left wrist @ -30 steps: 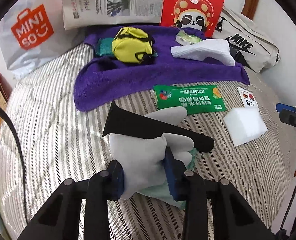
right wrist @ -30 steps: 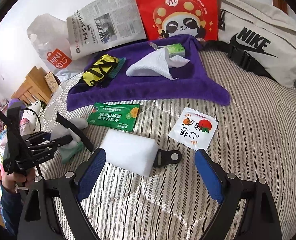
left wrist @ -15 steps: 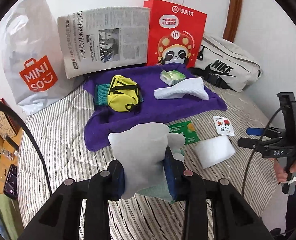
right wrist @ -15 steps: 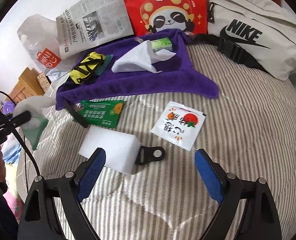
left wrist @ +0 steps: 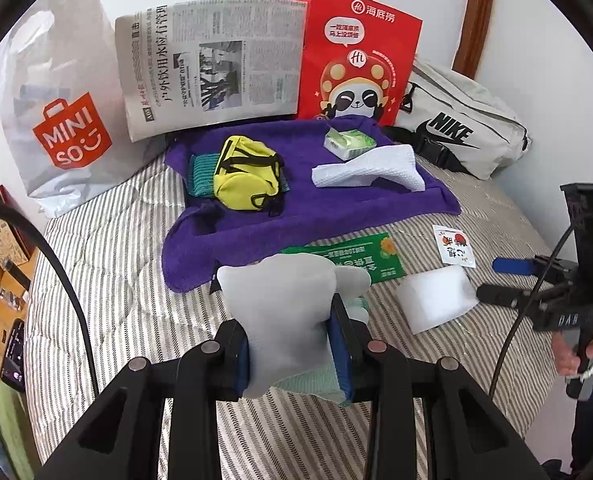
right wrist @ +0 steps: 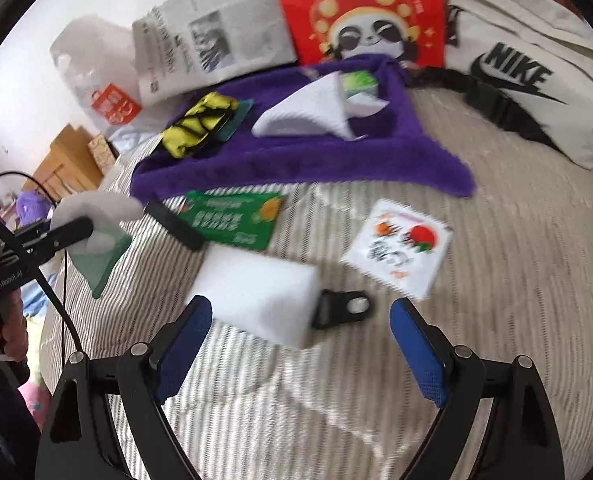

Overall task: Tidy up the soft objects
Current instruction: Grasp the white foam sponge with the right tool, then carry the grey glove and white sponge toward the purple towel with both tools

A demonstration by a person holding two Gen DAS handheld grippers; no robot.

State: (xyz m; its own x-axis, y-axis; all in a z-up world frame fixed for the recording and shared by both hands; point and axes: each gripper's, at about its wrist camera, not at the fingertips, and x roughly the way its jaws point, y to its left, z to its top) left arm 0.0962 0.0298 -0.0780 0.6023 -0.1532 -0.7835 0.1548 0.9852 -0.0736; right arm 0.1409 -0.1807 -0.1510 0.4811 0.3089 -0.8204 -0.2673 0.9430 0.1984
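My left gripper [left wrist: 292, 336] is shut on a grey glove with a pale green cuff [left wrist: 284, 312] and holds it in the air above the striped bed. From the right wrist view the same glove [right wrist: 96, 216] hangs at the far left. My right gripper [right wrist: 296, 320] is open just over a white sponge block [right wrist: 256, 288], with its blue pads apart from it on either side. On the purple towel [left wrist: 296, 220] at the back lie a yellow pouch [left wrist: 244, 178], a white cloth [left wrist: 368, 166] and a green tissue pack [left wrist: 348, 142].
A green packet [right wrist: 232, 220], a black strip [right wrist: 174, 224], a white sachet [right wrist: 400, 248] and a black clip [right wrist: 344, 308] lie on the bed near the sponge. A Miniso bag [left wrist: 64, 120], a newspaper [left wrist: 212, 64], a red paper bag [left wrist: 356, 60] and a Nike bag [left wrist: 464, 136] line the back.
The left gripper has risen with the glove, lifting it off the bed; the black strip that lay across it stayed on the bed. The right gripper sits slightly closer to the sponge, still open.
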